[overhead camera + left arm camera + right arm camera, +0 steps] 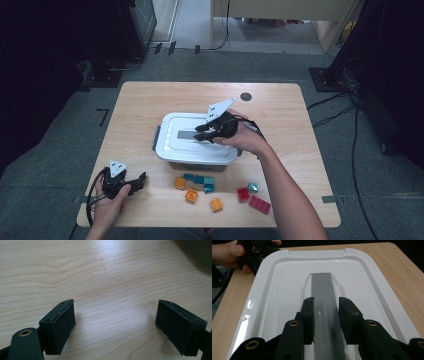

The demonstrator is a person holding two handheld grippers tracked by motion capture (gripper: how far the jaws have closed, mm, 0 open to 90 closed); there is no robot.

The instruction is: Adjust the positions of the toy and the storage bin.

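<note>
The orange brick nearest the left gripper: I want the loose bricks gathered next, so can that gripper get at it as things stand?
Probably yes. The left gripper rests open on bare table, and nothing lies between it and the orange brick. The right gripper is away at the box lid's grey handle.

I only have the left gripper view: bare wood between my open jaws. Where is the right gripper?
Observer: The right gripper is over the white lid of the storage box, jaws either side of its grey handle.
Operator: Clamped on it?
Observer: I can't tell; the pads sit close against the handle.
Operator: Any blocks nearby?
Observer: Yes, orange, teal and red toy bricks lie on the table in front of the box.
</note>
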